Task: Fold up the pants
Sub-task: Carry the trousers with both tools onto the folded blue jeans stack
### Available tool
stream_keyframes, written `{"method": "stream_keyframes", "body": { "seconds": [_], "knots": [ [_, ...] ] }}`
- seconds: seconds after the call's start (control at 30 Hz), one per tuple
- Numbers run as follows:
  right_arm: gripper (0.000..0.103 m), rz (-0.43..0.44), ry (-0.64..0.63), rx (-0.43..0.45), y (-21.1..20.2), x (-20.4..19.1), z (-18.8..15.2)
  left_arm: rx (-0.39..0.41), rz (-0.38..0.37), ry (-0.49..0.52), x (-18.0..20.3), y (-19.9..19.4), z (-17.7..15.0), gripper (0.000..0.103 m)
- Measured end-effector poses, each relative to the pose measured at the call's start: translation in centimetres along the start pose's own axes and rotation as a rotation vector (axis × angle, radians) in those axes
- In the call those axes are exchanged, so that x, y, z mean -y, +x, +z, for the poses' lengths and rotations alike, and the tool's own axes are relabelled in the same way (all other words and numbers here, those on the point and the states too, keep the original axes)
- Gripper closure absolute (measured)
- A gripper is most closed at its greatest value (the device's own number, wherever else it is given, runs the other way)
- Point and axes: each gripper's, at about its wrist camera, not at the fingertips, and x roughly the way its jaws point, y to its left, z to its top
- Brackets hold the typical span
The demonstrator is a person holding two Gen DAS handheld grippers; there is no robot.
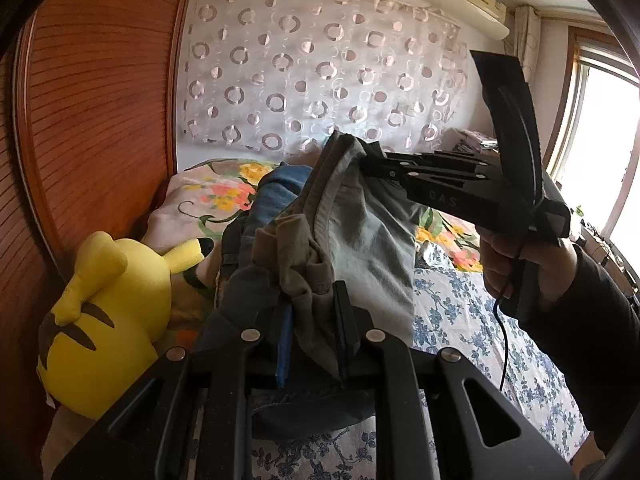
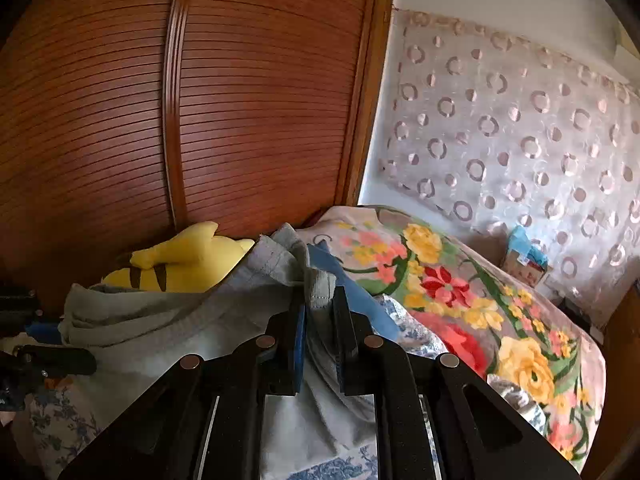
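Observation:
Grey-green pants (image 1: 360,236) hang bunched above the bed, held at two spots. My left gripper (image 1: 310,300) is shut on a crumpled fold of them at the near edge. In the left wrist view my right gripper (image 1: 366,162) reaches in from the right, held by a hand (image 1: 516,264) in a dark sleeve, and is shut on the pants' upper edge. In the right wrist view the right gripper (image 2: 320,308) pinches a ribbed grey edge of the pants (image 2: 168,320), which stretch away to the left toward the left gripper's black frame (image 2: 44,360).
A yellow plush toy (image 1: 112,312) lies at the left against the wooden slatted wardrobe (image 1: 100,100). Blue jeans (image 1: 280,196) lie under the pants. The bed has a blue-flowered sheet (image 1: 472,320) and a bright floral blanket (image 2: 460,300). A curtain with rings (image 1: 320,72) hangs behind.

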Motion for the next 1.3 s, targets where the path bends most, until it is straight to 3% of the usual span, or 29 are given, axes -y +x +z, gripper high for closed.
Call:
{"method": "stream_keyframes", "body": {
  "seconds": [1.2, 1.3],
  "knots": [
    [0.091, 0.075, -0.029, -0.068, 3.2, 0.5, 1.1, -0.094, 0.049, -0.074, -2.0, 1.6, -2.8, 0.084],
    [0.08, 0.076, -0.02, -0.074, 3.2, 0.7, 1.1, -0.097, 0.049, -0.075, -2.1, 1.7, -2.8, 0.084]
  ]
}}
